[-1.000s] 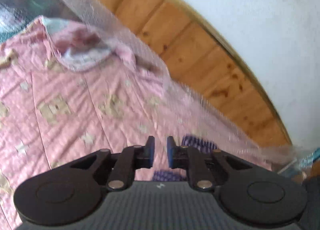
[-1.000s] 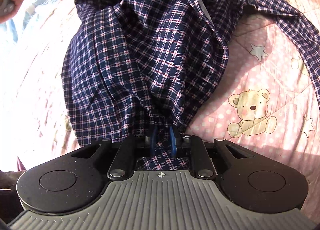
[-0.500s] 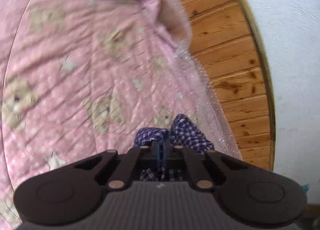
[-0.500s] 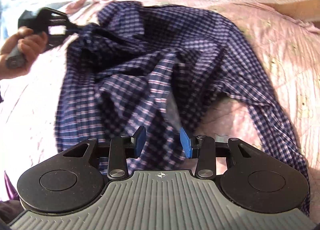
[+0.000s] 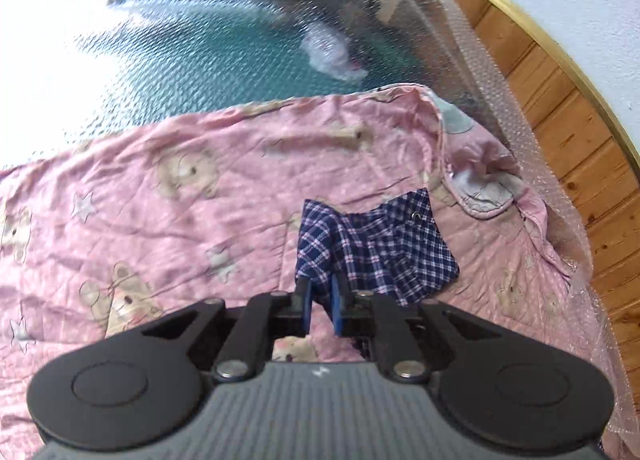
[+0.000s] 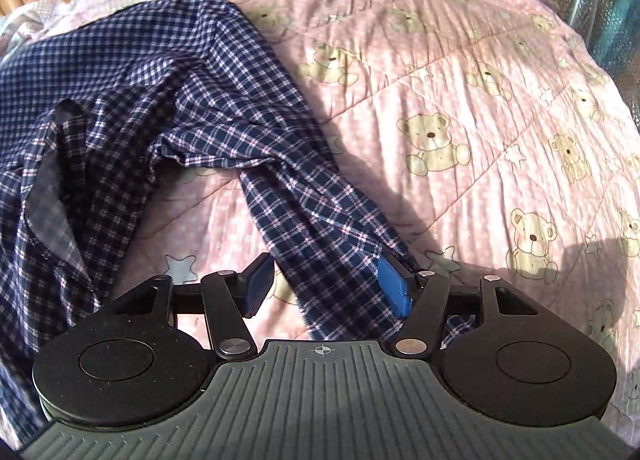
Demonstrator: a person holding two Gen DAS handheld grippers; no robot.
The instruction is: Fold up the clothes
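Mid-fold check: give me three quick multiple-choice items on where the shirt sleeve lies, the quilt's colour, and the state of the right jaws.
1. The plaid shirt sleeve lies:
A. between the right gripper's jaws
B. on the wooden wall
C. under the quilt

2. The quilt is:
A. green
B. pink with bears
C. plain white

3. The right jaws are:
A. shut on cloth
B. out of view
C. spread wide

Answers:
1 A, the sleeve runs down between the blue pads.
2 B, bear prints on pink show.
3 C, a broad gap separates the pads.
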